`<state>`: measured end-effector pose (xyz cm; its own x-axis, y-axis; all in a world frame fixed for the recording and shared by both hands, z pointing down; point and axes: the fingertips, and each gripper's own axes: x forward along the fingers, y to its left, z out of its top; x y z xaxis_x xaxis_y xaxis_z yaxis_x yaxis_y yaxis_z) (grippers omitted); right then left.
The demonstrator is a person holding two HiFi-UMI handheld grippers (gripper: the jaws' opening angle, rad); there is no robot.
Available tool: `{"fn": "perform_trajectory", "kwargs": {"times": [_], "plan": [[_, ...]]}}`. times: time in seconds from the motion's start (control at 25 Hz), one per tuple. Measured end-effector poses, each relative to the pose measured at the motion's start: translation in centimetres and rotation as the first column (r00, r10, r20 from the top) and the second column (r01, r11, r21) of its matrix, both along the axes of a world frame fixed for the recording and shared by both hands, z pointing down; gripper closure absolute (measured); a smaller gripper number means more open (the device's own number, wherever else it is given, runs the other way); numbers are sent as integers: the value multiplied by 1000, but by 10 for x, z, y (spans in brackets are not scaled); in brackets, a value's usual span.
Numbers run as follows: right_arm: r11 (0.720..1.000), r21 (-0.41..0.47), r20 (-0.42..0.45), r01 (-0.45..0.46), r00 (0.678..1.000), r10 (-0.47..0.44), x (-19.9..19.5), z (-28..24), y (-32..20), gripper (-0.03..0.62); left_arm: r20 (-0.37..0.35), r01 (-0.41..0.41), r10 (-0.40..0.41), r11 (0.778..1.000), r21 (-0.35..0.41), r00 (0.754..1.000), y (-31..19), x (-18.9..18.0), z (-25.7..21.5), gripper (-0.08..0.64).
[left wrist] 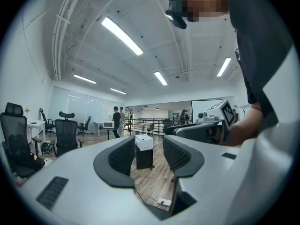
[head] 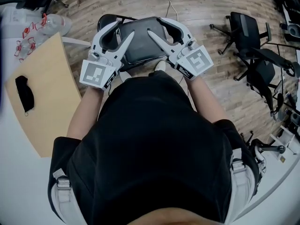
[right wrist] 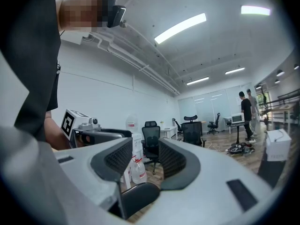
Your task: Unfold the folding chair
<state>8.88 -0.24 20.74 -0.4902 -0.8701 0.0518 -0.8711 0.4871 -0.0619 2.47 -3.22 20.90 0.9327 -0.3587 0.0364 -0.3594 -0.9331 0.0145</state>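
The folding chair point(head: 140, 48), black seat in a dark tube frame, stands on the wood floor right in front of me. My left gripper point(head: 124, 28) straddles its left side and my right gripper point(head: 155, 25) its right side, both pointing level and each closed on the frame. In the left gripper view the left gripper point(left wrist: 149, 149) shows a narrow gap between its ribbed pads, with only the far room behind. In the right gripper view the right gripper point(right wrist: 145, 149) has a rounded black part of the chair point(right wrist: 136, 198) low between its jaws.
A light wooden table point(head: 47, 107) with a small black object point(head: 24, 93) is close on my left, and water bottles point(head: 42, 27) stand behind it. Black office chairs point(head: 253, 55) crowd the right. A cable point(head: 171, 6) runs over the floor beyond the chair.
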Motion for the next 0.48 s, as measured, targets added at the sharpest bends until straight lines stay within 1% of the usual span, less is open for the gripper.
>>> {"fn": "perform_trajectory", "kwargs": {"times": [0.48], "plan": [[1000,-9,-8,8,1000,-8,-2,1,4,416,7,6,-6,1000,-7,1000,3,-2,1,376]]}}
